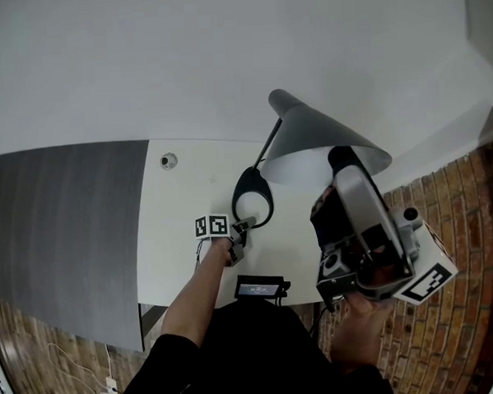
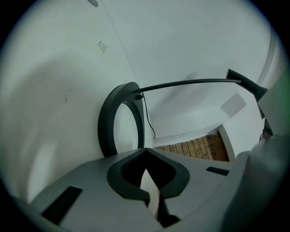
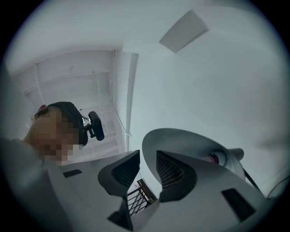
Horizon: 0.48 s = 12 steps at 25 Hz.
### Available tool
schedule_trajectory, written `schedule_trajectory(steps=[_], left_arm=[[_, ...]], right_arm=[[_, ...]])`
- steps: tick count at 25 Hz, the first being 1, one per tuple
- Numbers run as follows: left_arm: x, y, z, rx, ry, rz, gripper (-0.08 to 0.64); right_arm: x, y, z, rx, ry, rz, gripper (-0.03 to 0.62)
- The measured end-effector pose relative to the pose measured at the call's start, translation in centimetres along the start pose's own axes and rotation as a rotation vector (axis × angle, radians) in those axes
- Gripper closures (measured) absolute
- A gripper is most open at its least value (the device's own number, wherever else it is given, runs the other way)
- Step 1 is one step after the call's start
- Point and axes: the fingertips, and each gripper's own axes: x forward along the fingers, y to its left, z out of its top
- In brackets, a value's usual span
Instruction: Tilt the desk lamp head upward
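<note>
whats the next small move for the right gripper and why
Likely close the right gripper on the lamp shade rim: its fingers stand apart with the rim showing in their gap, while the left gripper sits shut by the ring base.

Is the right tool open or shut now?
Open: in its own view the right tool has its jaws apart, and the edge of the lamp shade shows in the gap.

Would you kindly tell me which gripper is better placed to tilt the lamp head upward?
Right. The right gripper is up at the lamp shade, its open jaws at the rim. The left gripper, jaws together, sits low by the ring base on the desk.
</note>
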Motion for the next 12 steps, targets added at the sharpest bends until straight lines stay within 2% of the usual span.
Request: schedule_trajectory(steps=[5,12], left_arm=[[-0.1,-0.2,-0.1,0.003,0.0,-0.013,0.551],[-0.2,-0.4,-0.2,-0.029,-0.016,-0.072,0.551]], right_arm=[[-3.2,-0.1,-2.6,0.028,0.015,-0.057,0.489],[-9.7,-1.5,-7.4,0.079,0.024,-0.235,0.489]])
